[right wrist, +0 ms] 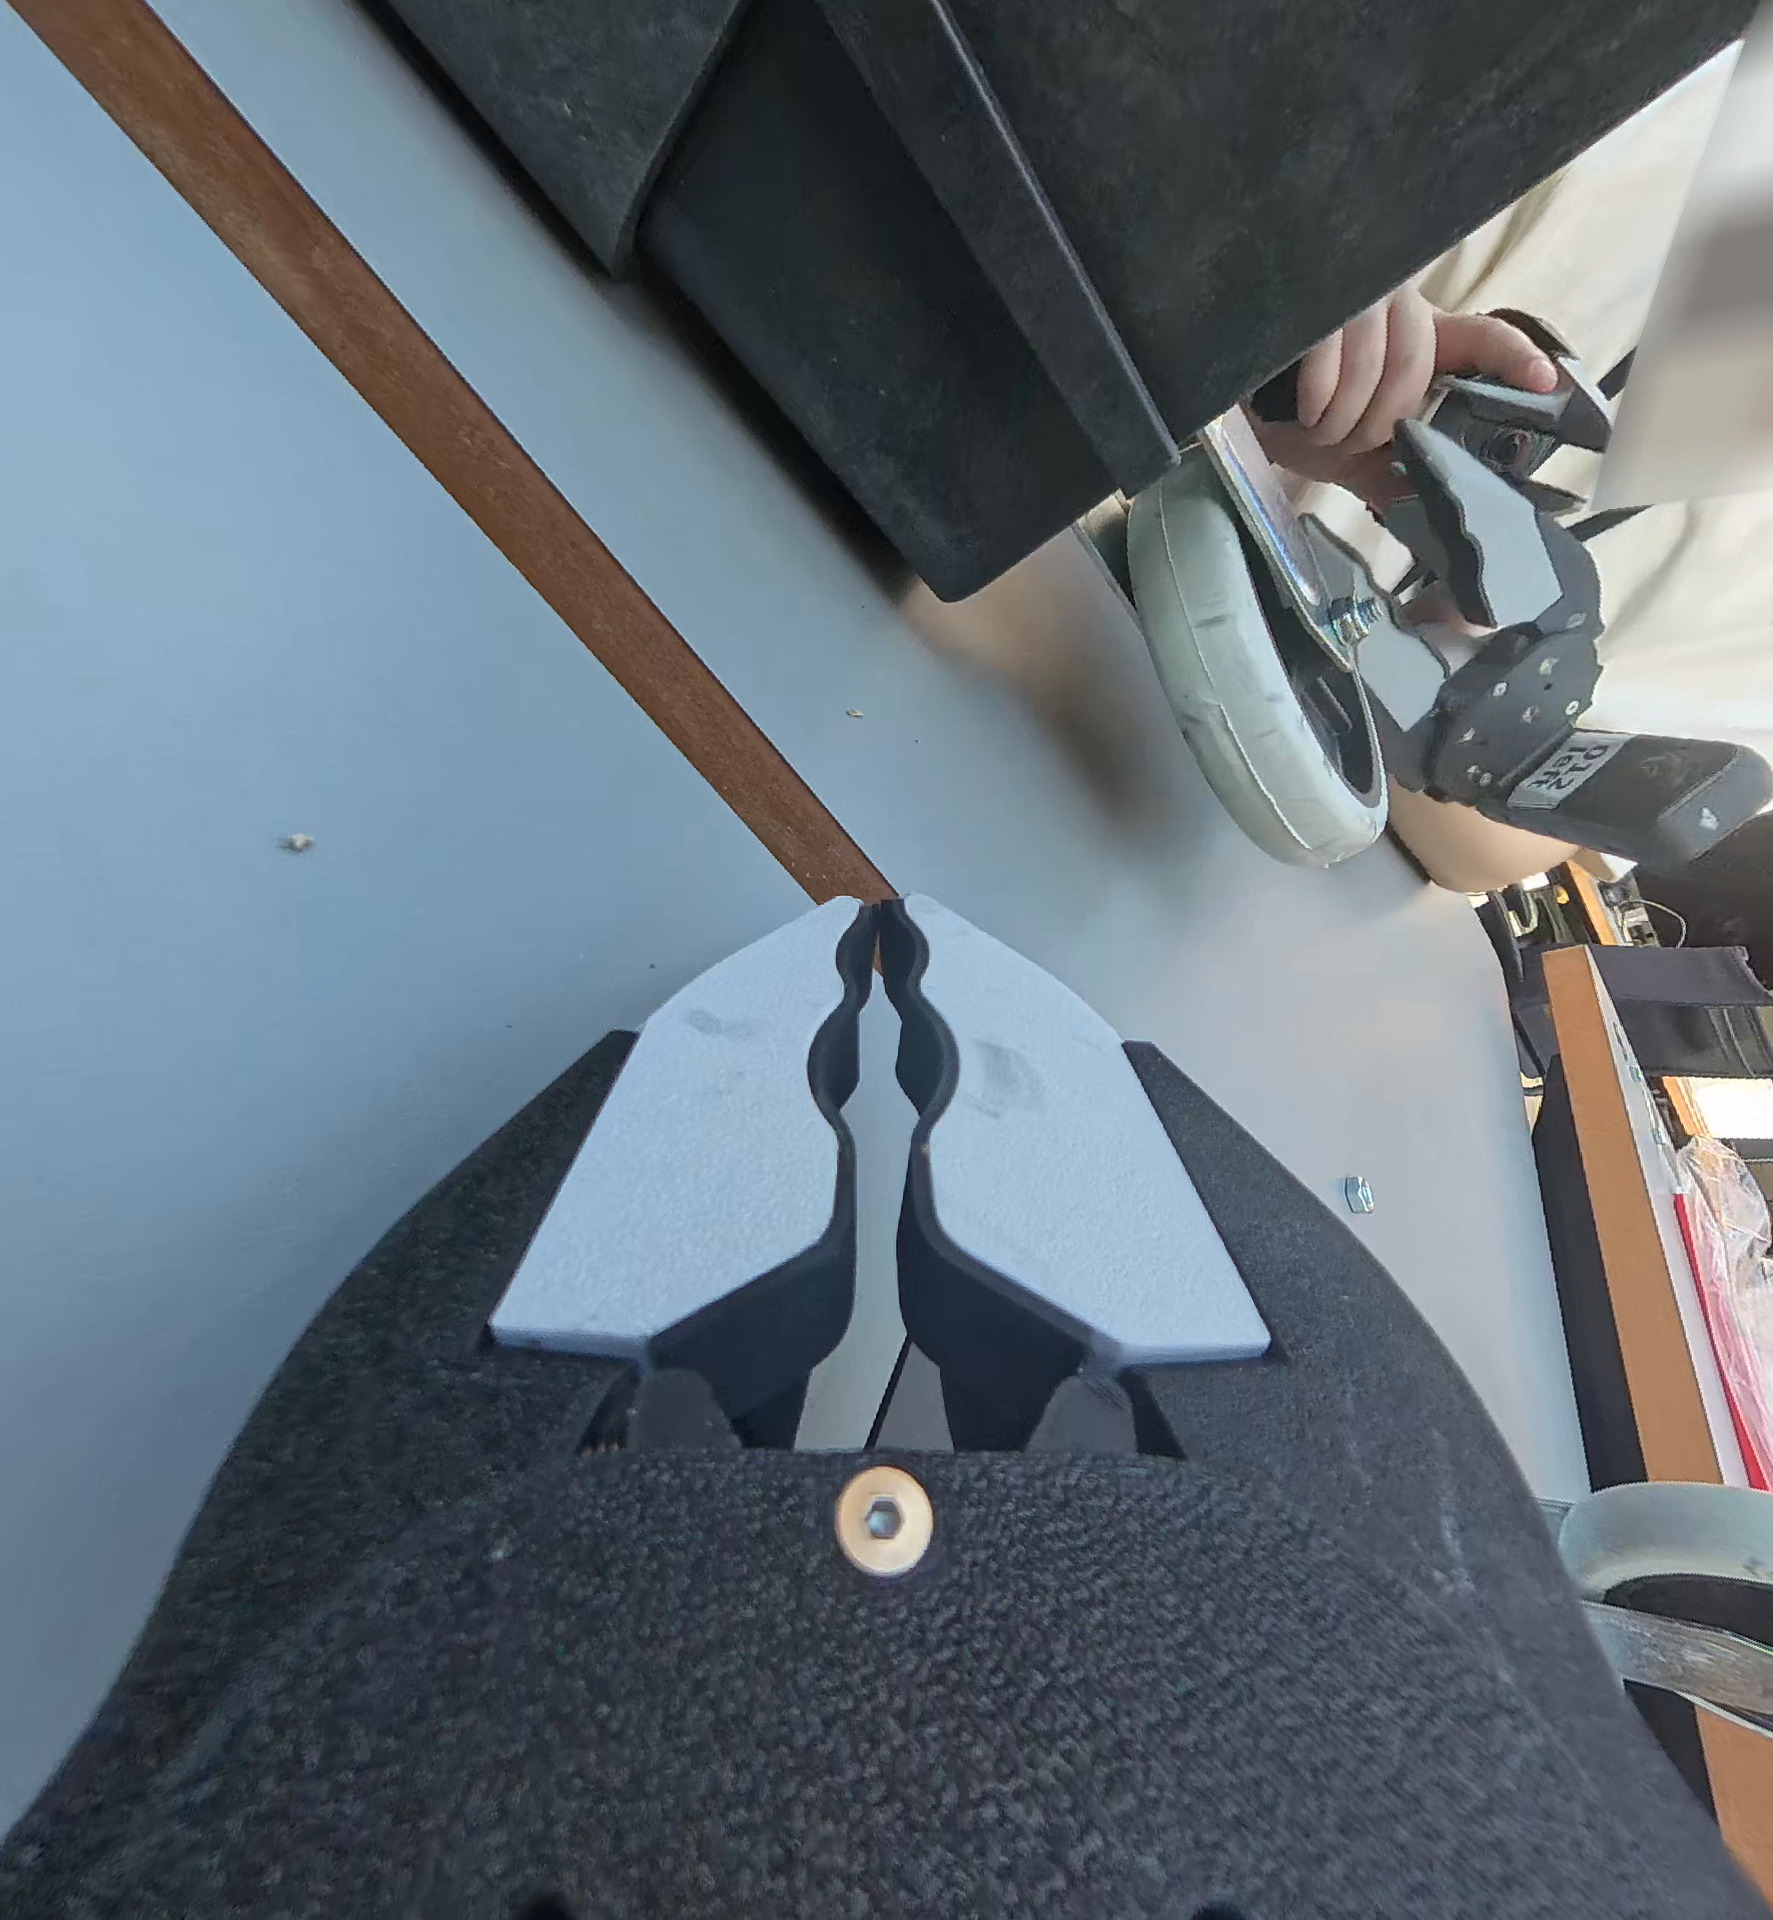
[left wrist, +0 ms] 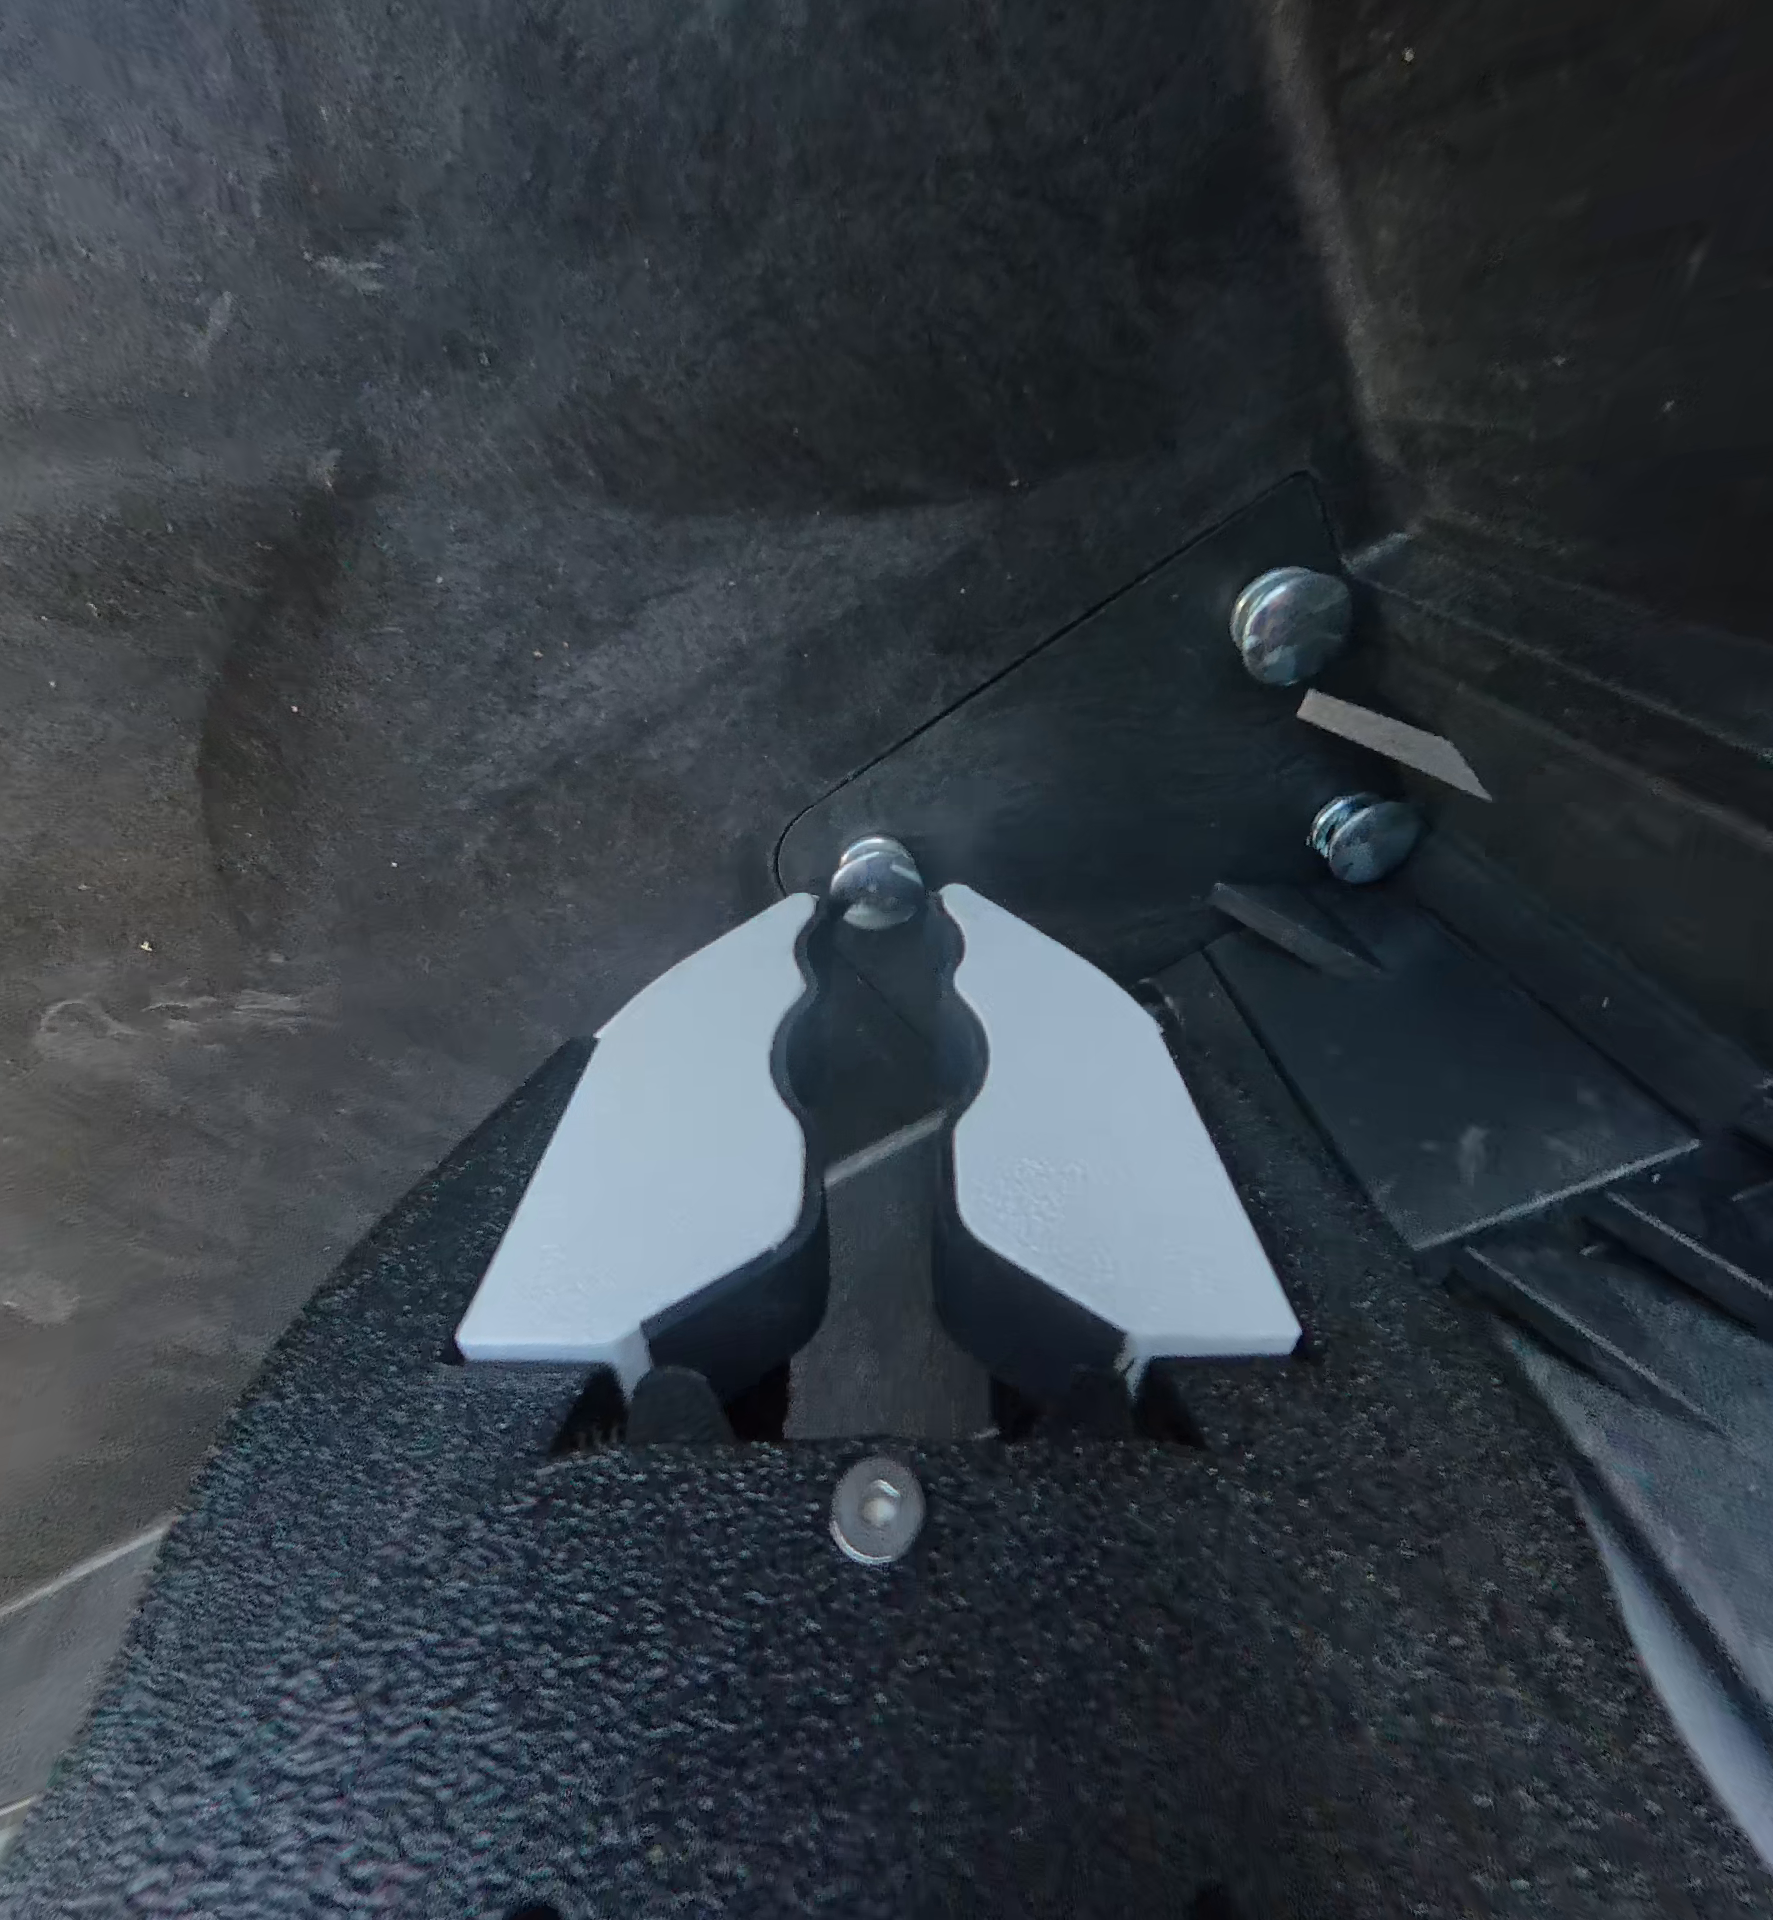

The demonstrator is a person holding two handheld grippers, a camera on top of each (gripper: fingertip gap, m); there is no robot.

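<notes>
— What can't you make out in the left wrist view?

— Whether the fingertips point(left wrist: 799, 914) of the left hand-held gripper point(left wrist: 877, 904) actually press on the round-headed silver bolt point(left wrist: 874, 883); its lower half sits hidden between them. The flat black plate point(left wrist: 1100, 727) runs under the gripper body.

— And the right wrist view?

— A blurred patch point(right wrist: 1755, 229) covers the top right corner. The big black felt-covered case point(right wrist: 1069, 208) is cut off by the top edge, and the grey rubber wheel point(right wrist: 1235, 665) partly hides behind it. The second grey wheel point(right wrist: 1713, 1538) is cropped at the right edge.
</notes>
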